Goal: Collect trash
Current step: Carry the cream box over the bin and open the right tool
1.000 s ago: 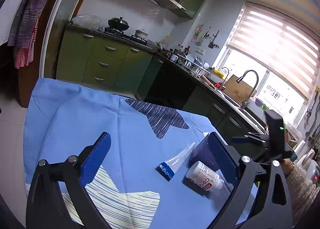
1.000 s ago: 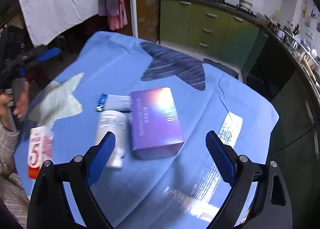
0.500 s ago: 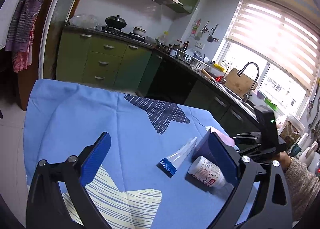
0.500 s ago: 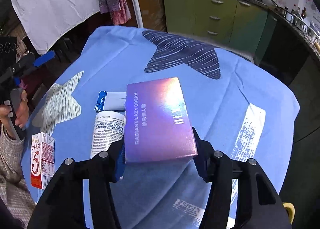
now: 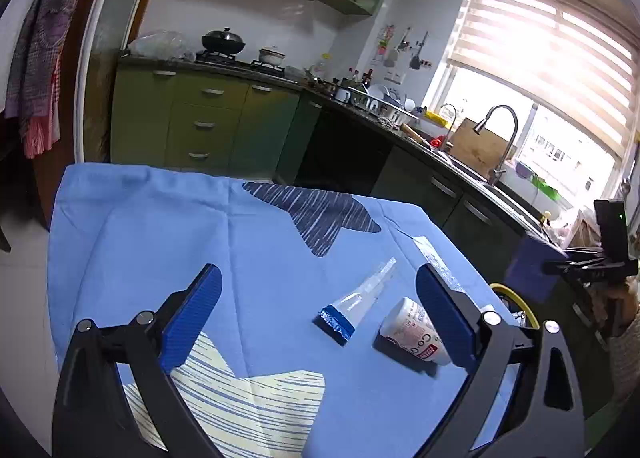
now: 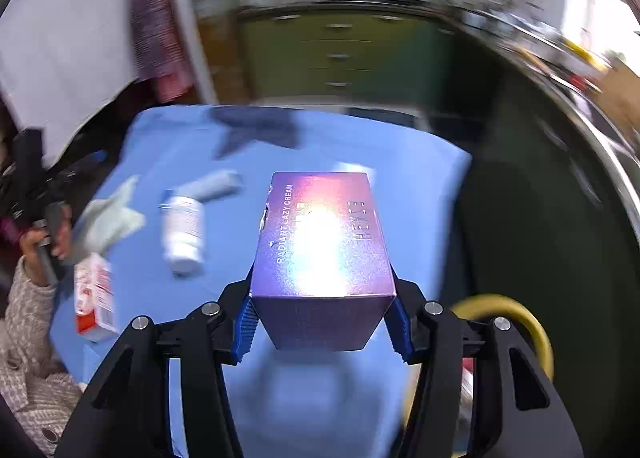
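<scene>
1. Bench (image 5: pixel 168 242), covered by a blue cloth with star shapes: it carries the trash not yet collected, laid out in easy reach of both grippers.
2. Yellow-rimmed bin (image 6: pixel 532 322), just off the bench's right edge and below it; only part of its rim shows. Judged the likely destination for collected items, since it sits low beside the bench.
3. Purple "Radiant Lazy Cream" box (image 6: pixel 324 242): clear of the cloth, clamped across its short sides by the right gripper (image 6: pixel 322 324). The blue fingers (image 6: pixel 246 322) press on both side walls near the box's near end, so the load hangs forward of the grip. In the left wrist view the box appears out beyond the bench edge, near the bin.
4. Left gripper (image 5: pixel 316 310): fingers wide apart and empty, held above the bench and facing the remaining items, apparently waiting its turn.
5. White bottle (image 5: pixel 416 332), lying on its side on the cloth.
6. Small red-and-white carton (image 6: pixel 94 298), near the bench's left edge.
7. Clear wrapper with a blue end (image 5: pixel 356 306), flat on the cloth just beside the bottle.
</scene>
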The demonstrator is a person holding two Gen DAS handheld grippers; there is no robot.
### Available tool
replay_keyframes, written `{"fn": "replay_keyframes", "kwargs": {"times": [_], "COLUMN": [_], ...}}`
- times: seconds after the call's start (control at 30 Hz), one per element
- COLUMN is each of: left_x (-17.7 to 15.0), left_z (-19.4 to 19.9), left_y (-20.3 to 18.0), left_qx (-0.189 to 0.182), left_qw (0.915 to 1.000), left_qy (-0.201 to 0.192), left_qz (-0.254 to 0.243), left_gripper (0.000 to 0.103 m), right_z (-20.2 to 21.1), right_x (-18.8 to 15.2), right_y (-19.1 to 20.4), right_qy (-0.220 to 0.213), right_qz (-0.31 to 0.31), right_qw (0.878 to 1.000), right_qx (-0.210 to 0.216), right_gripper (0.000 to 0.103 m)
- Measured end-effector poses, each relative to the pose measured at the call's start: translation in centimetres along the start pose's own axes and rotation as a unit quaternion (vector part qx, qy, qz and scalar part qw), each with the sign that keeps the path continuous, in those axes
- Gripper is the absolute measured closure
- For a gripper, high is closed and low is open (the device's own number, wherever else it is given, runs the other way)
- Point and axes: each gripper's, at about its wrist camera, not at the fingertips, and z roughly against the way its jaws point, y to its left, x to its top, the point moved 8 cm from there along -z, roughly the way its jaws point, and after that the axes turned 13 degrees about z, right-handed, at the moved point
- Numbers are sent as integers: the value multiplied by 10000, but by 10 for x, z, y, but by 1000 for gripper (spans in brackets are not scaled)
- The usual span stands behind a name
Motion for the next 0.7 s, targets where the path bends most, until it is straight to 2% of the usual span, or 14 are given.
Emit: {"fn": "replay_keyframes", "kwargs": {"times": [0.13,0.2,0.3,0.43,0.7], "left_x": [-3,-5,-6,-11,-25], "left_z": [3,4,5,8,36], "left_y": [-9,-12,-19,-32,-64], "left_qx": [-82,-92,-152,-196,-62], "left_qw": [9999,9998,9997,9993,9961], "left_qy": [6,13,78,249,324], "left_qz": [-122,-154,-154,-217,-819], "left_gripper": [10,10,10,10,10], "right_z": [21,21,13,-5,-34], "right_x": [-62,-87,-117,-140,-159], "right_y": [-64,-87,-112,-135,-160], "right_qy": [308,486,653,836,956], "right_qz": [-698,-956,-1300,-1455,-1711], "right_qw": [9945,9900,9844,9804,9751], "right_qx": [-722,-921,-995,-1035,-1034], "right_gripper": [50,50,50,50,50]}}
